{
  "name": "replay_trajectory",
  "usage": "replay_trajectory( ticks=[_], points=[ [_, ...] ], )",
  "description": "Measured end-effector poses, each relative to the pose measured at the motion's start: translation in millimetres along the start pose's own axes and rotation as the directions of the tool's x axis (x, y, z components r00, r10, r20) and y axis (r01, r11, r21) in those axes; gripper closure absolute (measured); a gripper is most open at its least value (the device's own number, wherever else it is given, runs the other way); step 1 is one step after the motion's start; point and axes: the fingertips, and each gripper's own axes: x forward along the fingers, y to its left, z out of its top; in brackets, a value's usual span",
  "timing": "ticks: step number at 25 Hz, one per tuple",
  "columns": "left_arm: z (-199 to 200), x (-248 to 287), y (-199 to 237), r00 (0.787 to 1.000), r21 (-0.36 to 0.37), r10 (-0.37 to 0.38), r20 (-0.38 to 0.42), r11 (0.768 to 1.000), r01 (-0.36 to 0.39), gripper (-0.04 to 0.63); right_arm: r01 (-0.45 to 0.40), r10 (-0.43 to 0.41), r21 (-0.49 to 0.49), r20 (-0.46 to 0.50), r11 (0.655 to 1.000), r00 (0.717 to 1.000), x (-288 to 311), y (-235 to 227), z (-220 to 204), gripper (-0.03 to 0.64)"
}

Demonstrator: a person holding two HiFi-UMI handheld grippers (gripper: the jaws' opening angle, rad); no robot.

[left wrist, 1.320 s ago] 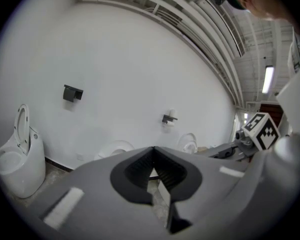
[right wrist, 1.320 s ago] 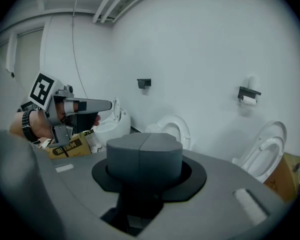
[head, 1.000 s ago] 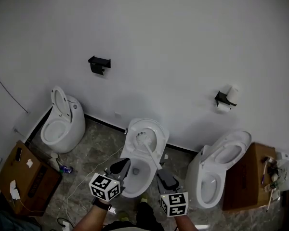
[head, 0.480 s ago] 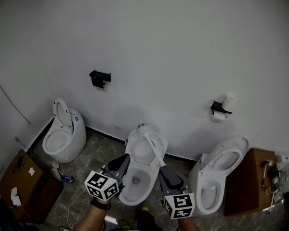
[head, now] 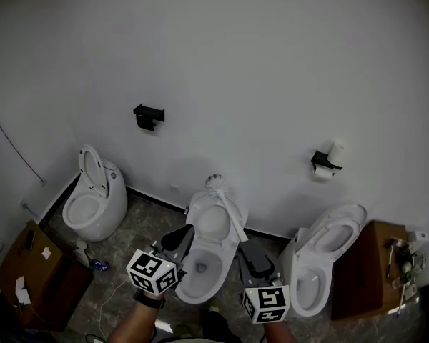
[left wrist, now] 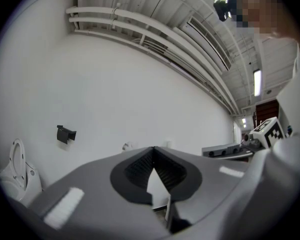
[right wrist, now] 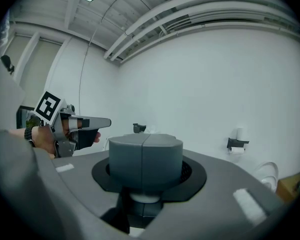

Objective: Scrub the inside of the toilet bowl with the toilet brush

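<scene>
The middle toilet bowl (head: 200, 266) stands open just ahead of me, its lid (head: 214, 220) raised against the wall. My right gripper (head: 243, 247) (right wrist: 145, 151) is shut on the handle of the white toilet brush (head: 229, 216). The brush slants up and left, and its bristle head (head: 214, 182) is above the lid's top edge, in front of the wall and out of the bowl. My left gripper (head: 187, 231) (left wrist: 152, 151) hovers over the bowl's left rim, its tips together and holding nothing. The right gripper view shows that left gripper (right wrist: 82, 126) held in a hand.
A second toilet (head: 93, 199) stands at the left and a third (head: 322, 256) at the right. A black holder (head: 149, 115) and a paper roll holder (head: 327, 157) hang on the wall. Brown boxes (head: 28, 263) (head: 365, 263) sit at both sides, with a bottle (head: 82, 252) on the floor.
The right gripper has lifted the brush: its head rose from in front of the raised lid to above the lid's top. The left gripper has stayed over the bowl's left rim.
</scene>
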Motion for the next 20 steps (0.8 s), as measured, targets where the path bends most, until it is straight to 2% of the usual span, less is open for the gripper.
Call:
replay_trajectory(
  ticks=[20],
  points=[
    [7,-1,9,1.000,0.030,0.011,0.012,1.000,-0.011,0.589,0.010,-0.010,0.000,0.067,1.000,0.998,11,8,11,0.453]
  ],
)
